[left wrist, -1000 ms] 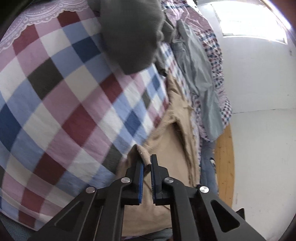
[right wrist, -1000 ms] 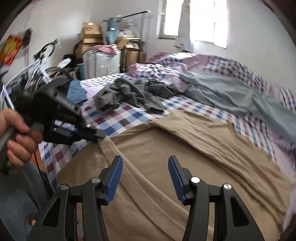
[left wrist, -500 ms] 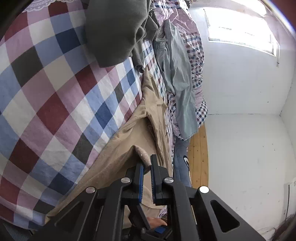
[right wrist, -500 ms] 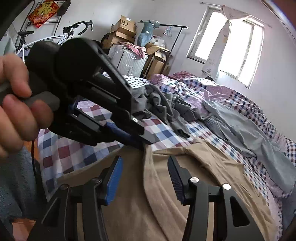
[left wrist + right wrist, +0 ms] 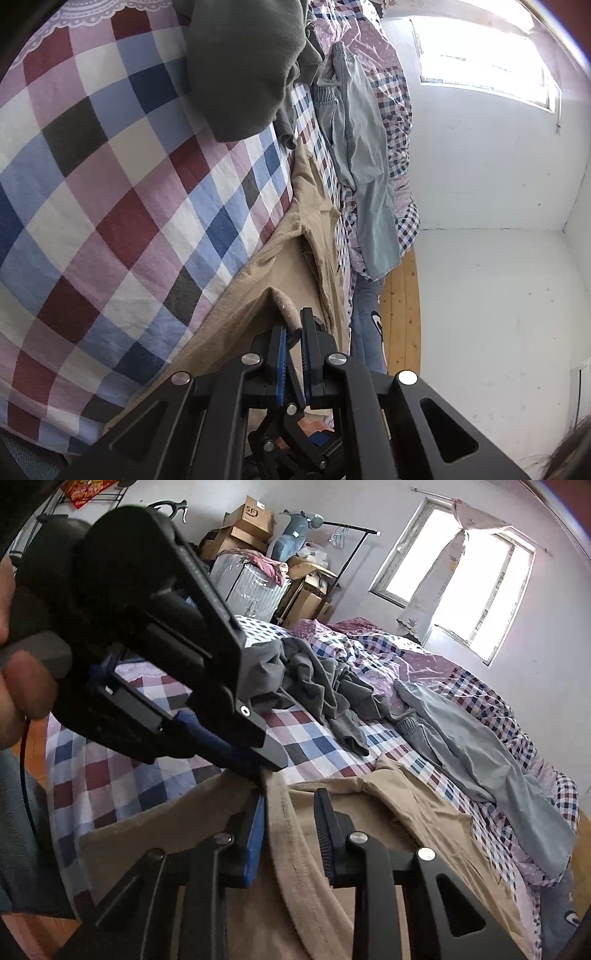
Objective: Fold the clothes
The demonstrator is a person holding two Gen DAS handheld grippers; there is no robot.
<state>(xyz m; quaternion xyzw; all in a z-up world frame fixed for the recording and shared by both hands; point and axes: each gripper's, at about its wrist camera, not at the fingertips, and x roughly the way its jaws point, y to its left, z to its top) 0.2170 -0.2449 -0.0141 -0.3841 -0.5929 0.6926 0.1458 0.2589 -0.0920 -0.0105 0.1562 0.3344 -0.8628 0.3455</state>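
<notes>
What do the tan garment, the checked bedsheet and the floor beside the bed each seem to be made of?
Tan garment: soft matte knit, probably cotton jersey; it drapes limply and shows a stitched hem.
Checked bedsheet: thin woven cloth, likely cotton; matte, finely creased.
Floor: wooden boards, lightly glossy; plank seams show.

The left wrist view, rolled sideways, looks along its tongs (image 5: 291, 326) close over the bed (image 5: 110, 206) toward the white wall beyond it. The right wrist view sits upright and low at the bed's (image 5: 314, 738) edge, facing the window (image 5: 454, 583). Both share the tan garment (image 5: 310, 221) (image 5: 406, 812) on the bed.
</notes>
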